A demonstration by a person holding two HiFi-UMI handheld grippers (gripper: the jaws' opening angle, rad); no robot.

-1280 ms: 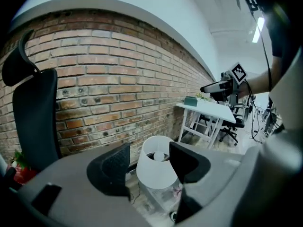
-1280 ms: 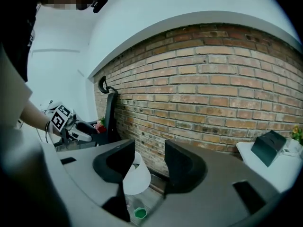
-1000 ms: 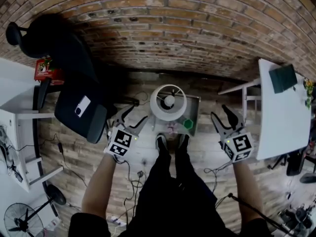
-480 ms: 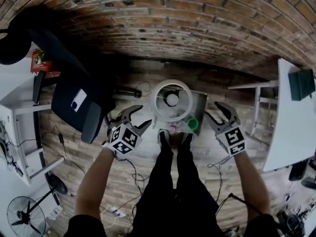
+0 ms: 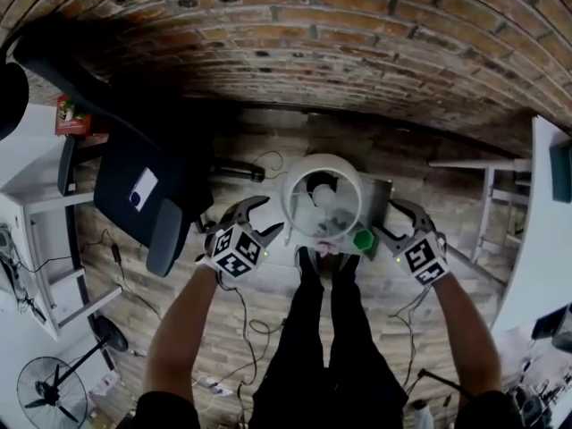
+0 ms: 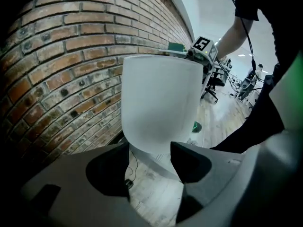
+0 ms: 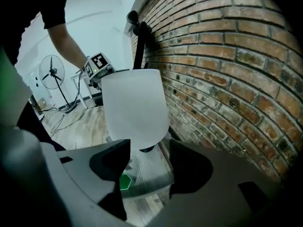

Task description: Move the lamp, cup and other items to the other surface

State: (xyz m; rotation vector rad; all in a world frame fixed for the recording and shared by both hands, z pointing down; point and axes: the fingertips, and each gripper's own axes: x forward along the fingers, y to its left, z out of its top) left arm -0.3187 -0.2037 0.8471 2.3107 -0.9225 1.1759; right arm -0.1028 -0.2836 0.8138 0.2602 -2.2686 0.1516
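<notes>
While the lamp (image 5: 322,195) sits on the low bench (image 5: 382,193) by the brick wall (image 5: 295,52), I flank it, presumably for a two-handed lift: left claw (image 5: 268,214) wide open, right claw (image 5: 388,218) opening, both holding nothing yet.

White lamp (image 5: 323,195) with a plain tapered shade is standing upright on the small grey tabletop (image 5: 382,197) by the brick wall (image 5: 313,61), and a little green hexagonal item (image 5: 362,239) sits near its base by the tabletop's near right edge.
</notes>
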